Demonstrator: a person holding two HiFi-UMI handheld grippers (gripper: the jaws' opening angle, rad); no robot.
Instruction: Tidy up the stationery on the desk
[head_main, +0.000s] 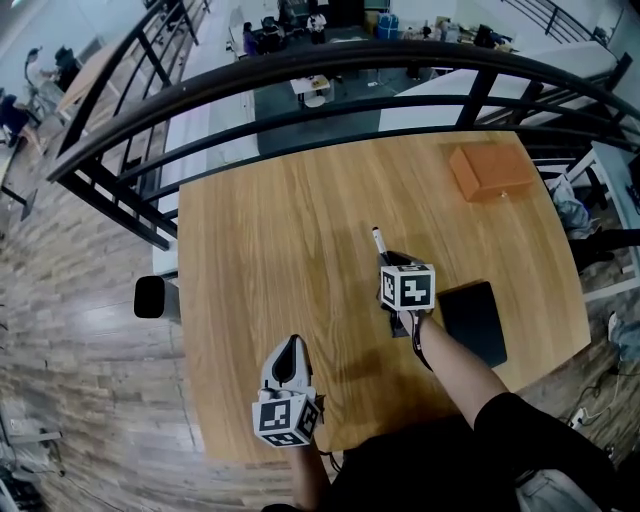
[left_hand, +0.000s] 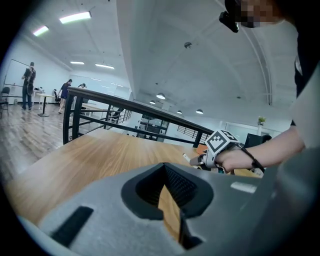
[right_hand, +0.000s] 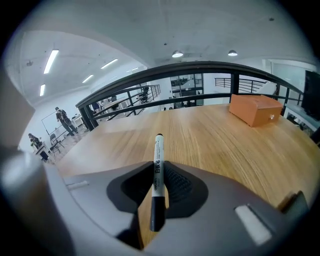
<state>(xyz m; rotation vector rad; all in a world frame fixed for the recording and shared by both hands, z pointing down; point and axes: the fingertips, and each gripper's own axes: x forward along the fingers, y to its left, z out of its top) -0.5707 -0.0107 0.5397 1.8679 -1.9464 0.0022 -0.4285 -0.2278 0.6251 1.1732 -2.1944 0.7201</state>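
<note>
Between right gripper (right_hand: 159, 194) sides, whiteboard marker (right_hand: 158, 156)

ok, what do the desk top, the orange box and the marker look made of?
Desk top: wood or wood-look laminate, satin; straight grain lines, soft glare.
Orange box: possibly leatherette or card, matte; even colour, small pale fitting on front.
Marker: smooth plastic, white barrel, black end; printed label.
</note>
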